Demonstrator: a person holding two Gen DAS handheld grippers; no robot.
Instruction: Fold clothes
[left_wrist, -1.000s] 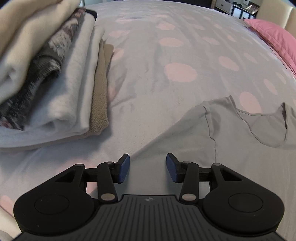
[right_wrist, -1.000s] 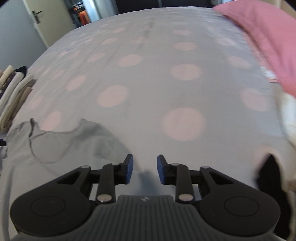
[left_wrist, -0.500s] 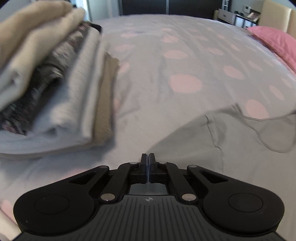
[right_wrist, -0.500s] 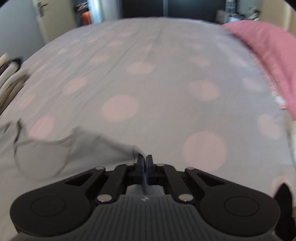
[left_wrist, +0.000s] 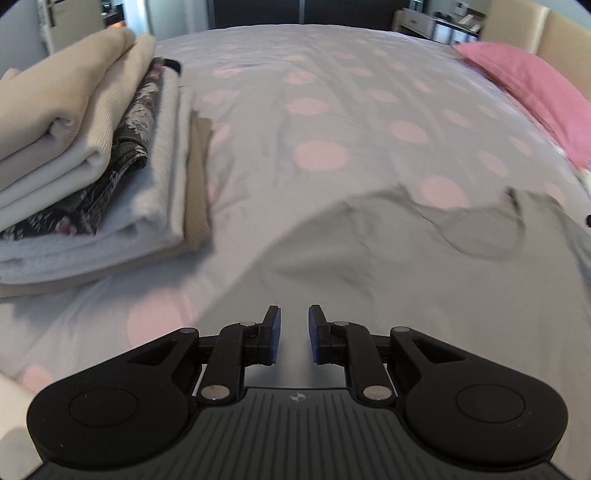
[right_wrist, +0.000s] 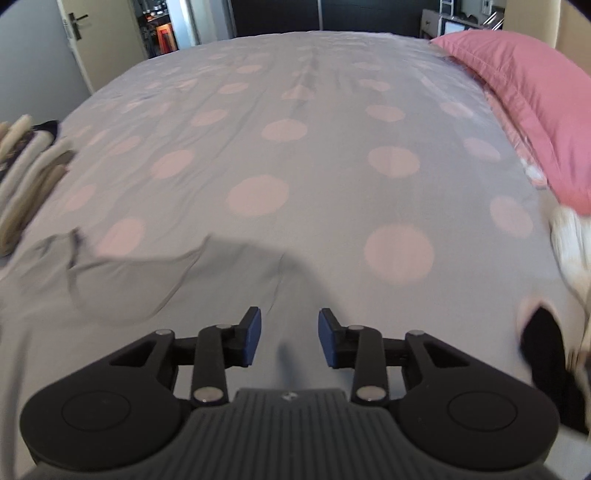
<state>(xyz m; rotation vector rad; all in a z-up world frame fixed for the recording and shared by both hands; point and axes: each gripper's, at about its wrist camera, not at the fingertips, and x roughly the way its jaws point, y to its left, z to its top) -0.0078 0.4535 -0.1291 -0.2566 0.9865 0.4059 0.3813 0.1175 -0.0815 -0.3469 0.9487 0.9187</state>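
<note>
A grey T-shirt (left_wrist: 406, 266) lies spread on the bed, neckline away from me; it also shows in the right wrist view (right_wrist: 129, 288). My left gripper (left_wrist: 294, 334) is open and empty, low over the shirt's left sleeve side. My right gripper (right_wrist: 290, 338) is open and empty, low over the shirt's right sleeve side. The shirt's lower part is hidden under both grippers.
A stack of folded clothes (left_wrist: 92, 155) sits at the left on the dotted bedspread (left_wrist: 332, 110). A pink pillow (right_wrist: 535, 110) lies at the right. A white and black heap of clothes (right_wrist: 565, 288) lies at the right edge. A door (right_wrist: 96, 40) stands beyond.
Both grippers shut on the shirt's sleeve edges half a second ago and have now opened and let go. The shirt lies a little further from the pile.
</note>
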